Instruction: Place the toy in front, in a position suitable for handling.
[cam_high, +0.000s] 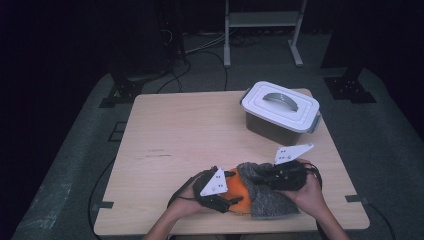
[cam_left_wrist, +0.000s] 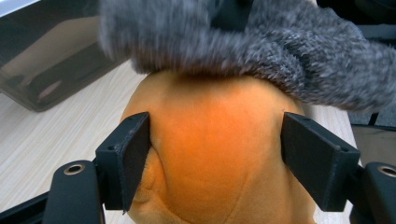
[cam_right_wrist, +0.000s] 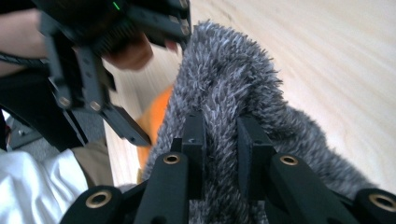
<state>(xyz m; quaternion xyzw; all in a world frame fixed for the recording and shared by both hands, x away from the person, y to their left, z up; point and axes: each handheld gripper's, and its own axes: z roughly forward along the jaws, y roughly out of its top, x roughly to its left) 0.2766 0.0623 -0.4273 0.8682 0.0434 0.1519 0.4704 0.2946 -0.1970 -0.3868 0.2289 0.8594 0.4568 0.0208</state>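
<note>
Low in the high view, my left gripper (cam_high: 227, 199) straddles the orange plush (cam_high: 239, 192); one jaw dents it, the other seems barely clear, so I can't tell whether it's truly grasped. Right of that, my right gripper (cam_high: 255, 173) is clenched on the grey fuzzy cloth (cam_high: 267, 200) draped over the plush.

A fuzzy grey cloth (cam_left_wrist: 261, 42) is covering the top of an orange plush toy (cam_left_wrist: 215, 154), hiding its shape. The toy's lower part is running off the bottom edge in the left gripper view. Whether the right-hand finger (cam_left_wrist: 317, 156) is touching it is unclear.
</note>
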